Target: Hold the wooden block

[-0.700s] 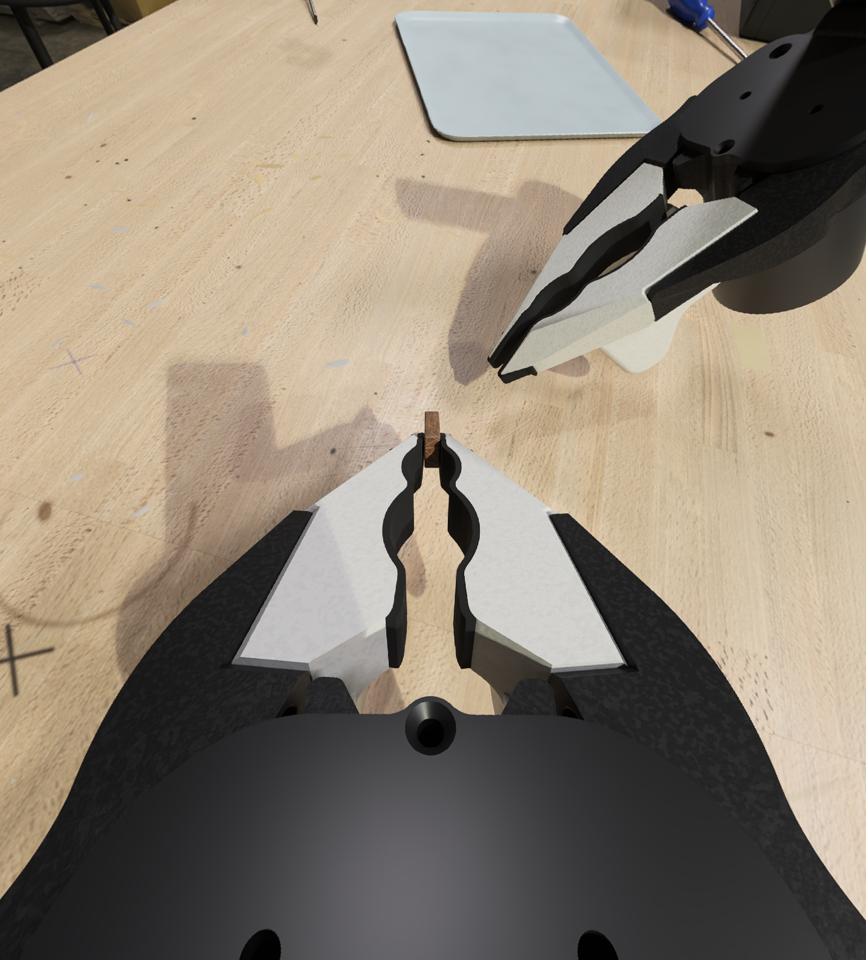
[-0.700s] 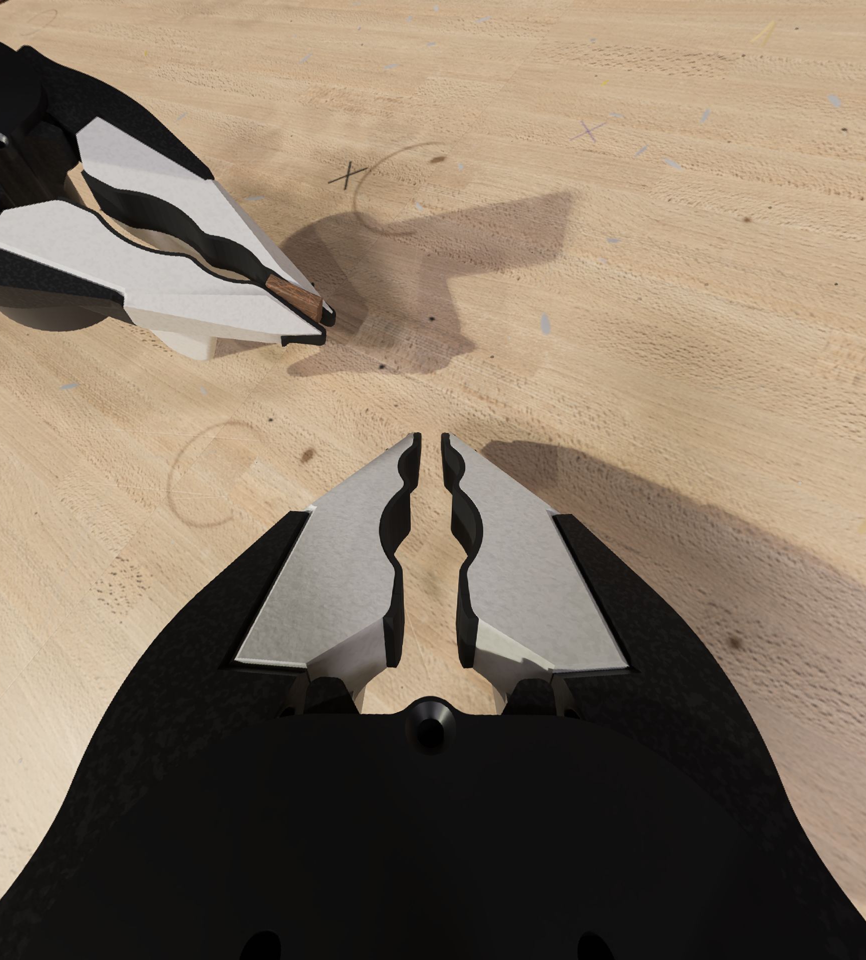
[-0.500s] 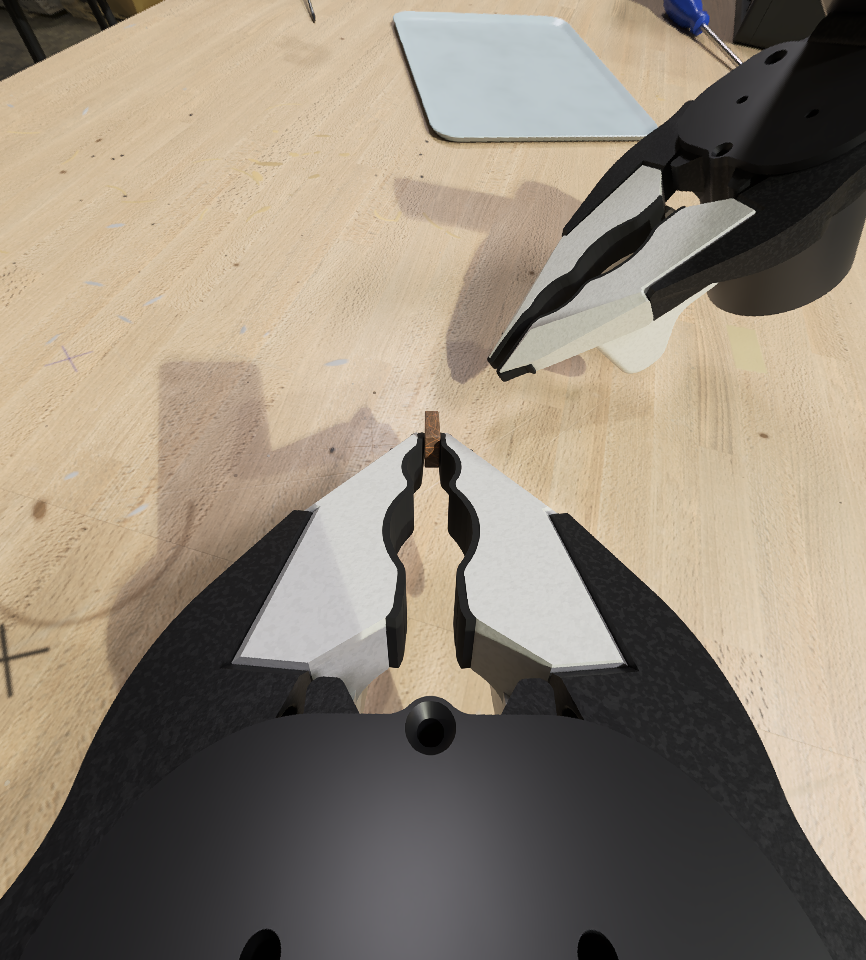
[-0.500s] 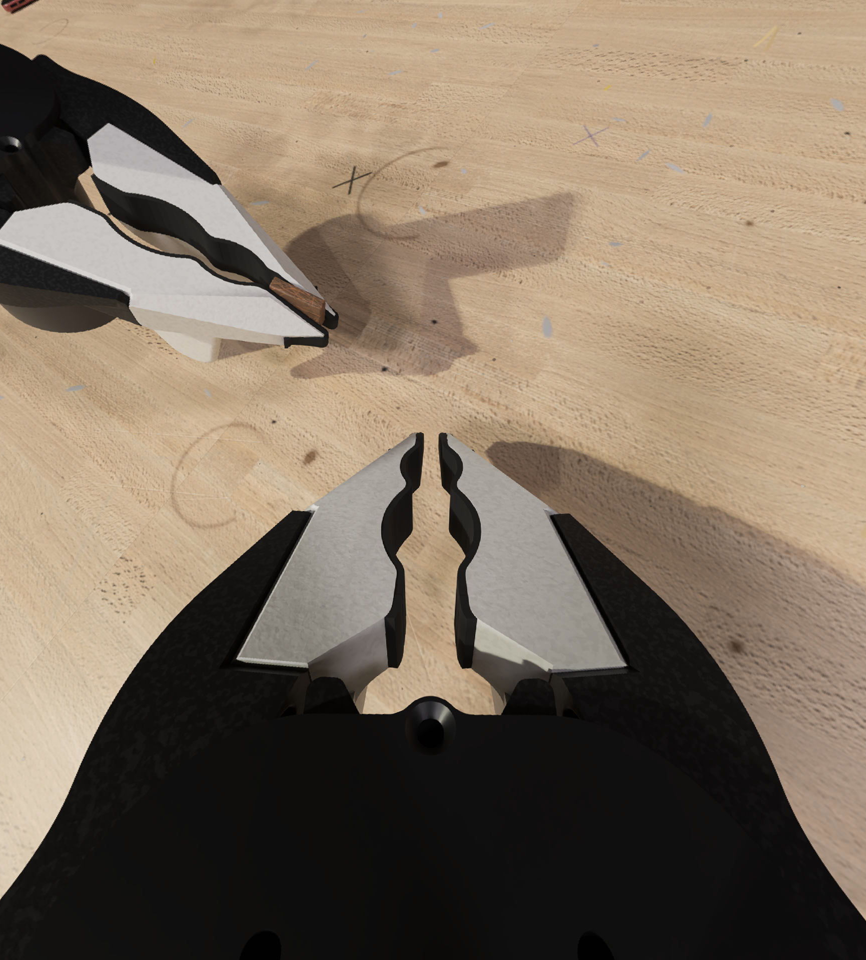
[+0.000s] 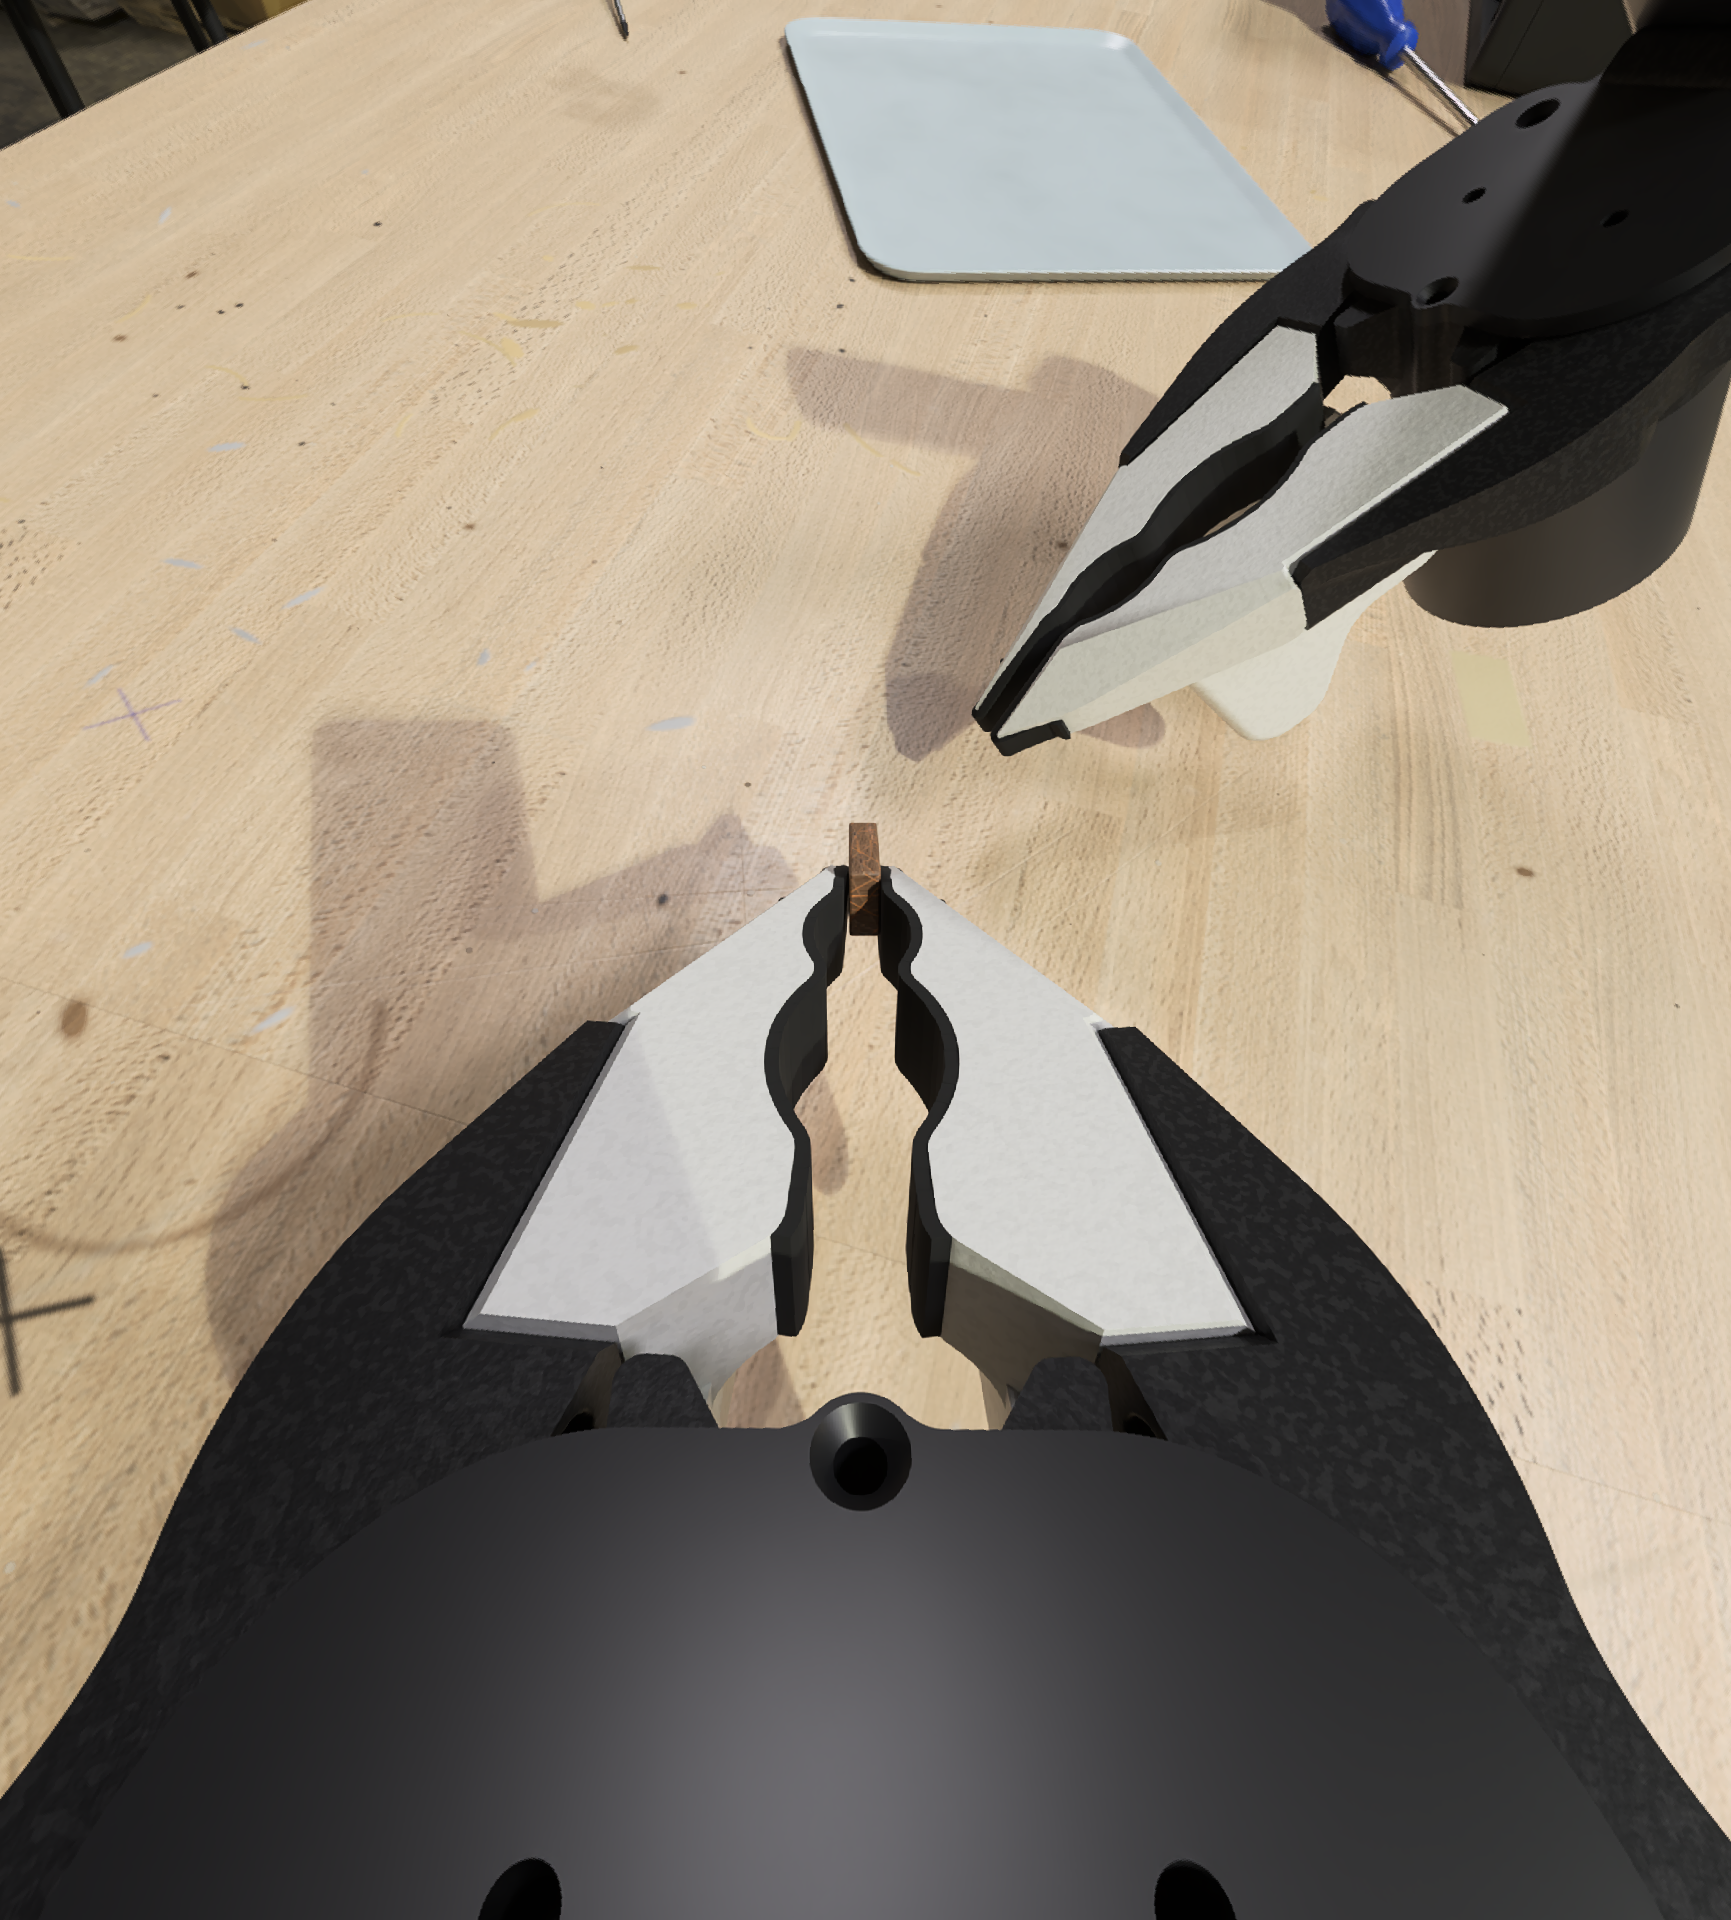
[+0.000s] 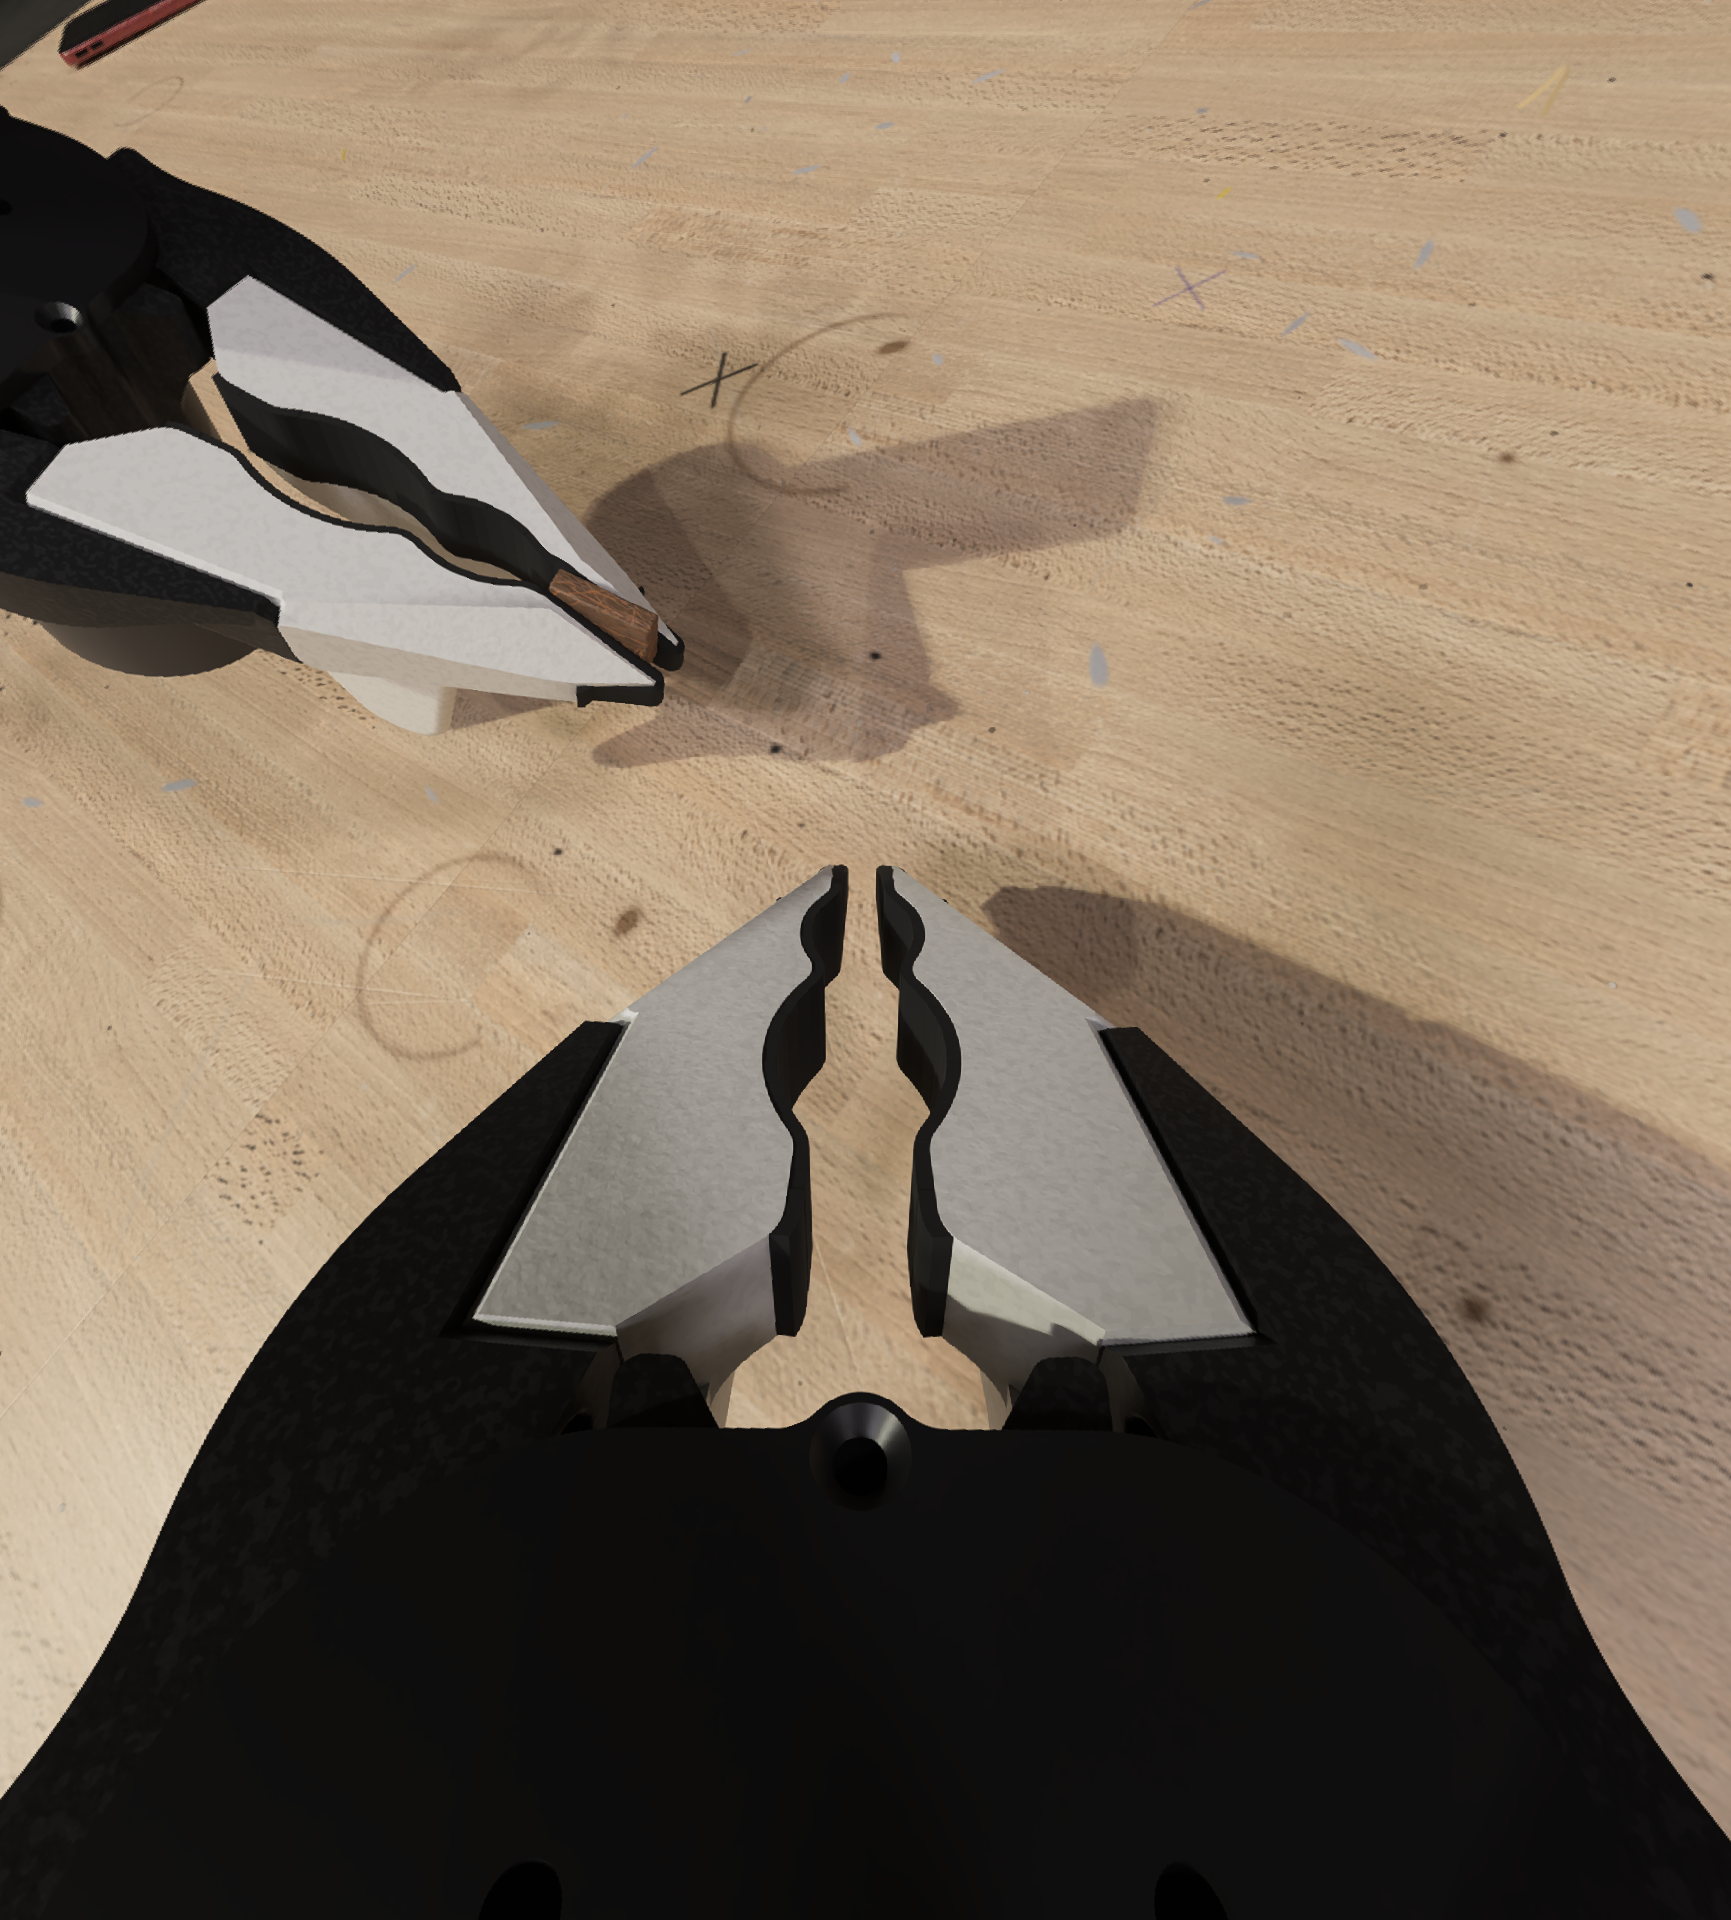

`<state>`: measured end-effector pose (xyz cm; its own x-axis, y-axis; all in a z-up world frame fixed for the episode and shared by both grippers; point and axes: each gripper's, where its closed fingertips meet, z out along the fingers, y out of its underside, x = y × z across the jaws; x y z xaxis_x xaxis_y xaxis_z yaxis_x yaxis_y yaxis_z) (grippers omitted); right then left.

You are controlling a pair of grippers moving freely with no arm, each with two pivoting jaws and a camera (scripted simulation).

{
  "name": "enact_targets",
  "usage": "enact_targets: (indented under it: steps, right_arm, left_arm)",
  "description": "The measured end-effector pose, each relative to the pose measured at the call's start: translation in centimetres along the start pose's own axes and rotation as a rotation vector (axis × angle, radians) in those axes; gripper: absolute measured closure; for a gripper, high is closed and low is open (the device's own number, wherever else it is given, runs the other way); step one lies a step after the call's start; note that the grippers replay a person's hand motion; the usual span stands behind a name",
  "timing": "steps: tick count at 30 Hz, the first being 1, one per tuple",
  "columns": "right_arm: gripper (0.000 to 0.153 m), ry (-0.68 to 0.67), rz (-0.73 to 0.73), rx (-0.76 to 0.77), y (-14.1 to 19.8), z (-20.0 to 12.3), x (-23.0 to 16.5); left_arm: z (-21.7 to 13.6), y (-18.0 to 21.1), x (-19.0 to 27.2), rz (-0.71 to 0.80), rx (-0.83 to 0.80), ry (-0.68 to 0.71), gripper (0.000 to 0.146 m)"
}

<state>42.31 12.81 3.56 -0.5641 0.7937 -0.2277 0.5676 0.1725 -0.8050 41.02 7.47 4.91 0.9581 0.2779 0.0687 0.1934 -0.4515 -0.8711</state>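
Left tool, lower centre of its own frame: fingers nearly together, clamped on the wooden block right at the tips. The block is a thin dark reddish-brown sliver, grain visible, standing on edge and poking a little past the tips. In the right wrist view the same block shows at left of frame as a short slab between the two pads, clear of the worktop as far as we can tell.

Change over the last fraction of a second: almost none. Grip and block sit the same in the left tool; the background slid slightly, so we read a small drift of both tools, nothing more. We judge the hold as achieved and simply being kept. The bite is shallow, so a slip at the tips is the risk.

Right tool, lower centre of its frame: narrow gap between the tips, nothing in it. Seen at upper right of the left view, the right tool points at the block from nearby, not touching.

Materials: tool bodies black and pebbled; fingers matte white with wavy black inner pads. Worktop pale planked wood, scuffed, with pencil crosses and rings.

Far edge of the left view: a flat pale-grey tray with rounded corners at top centre, and a blue-handled screwdriver at top right.
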Motion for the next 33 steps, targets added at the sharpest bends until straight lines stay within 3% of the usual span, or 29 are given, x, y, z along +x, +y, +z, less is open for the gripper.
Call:
enact_targets:
  steps: [30, 33]
  right_arm:
    - [0.149, -0.068, 0.002, -0.001, -0.13, 0.02, -0.49]
    - [0.144, -0.069, 0.004, 0.035, -0.51, -0.38, -0.46]
  left_arm:
    - [-0.28, -0.12, -0.18, 0.019, 0.014, 0.051, 0.142]
    - [-0.31, -0.33, -0.23, 0.045, 0.031, 0.043, 0.142]
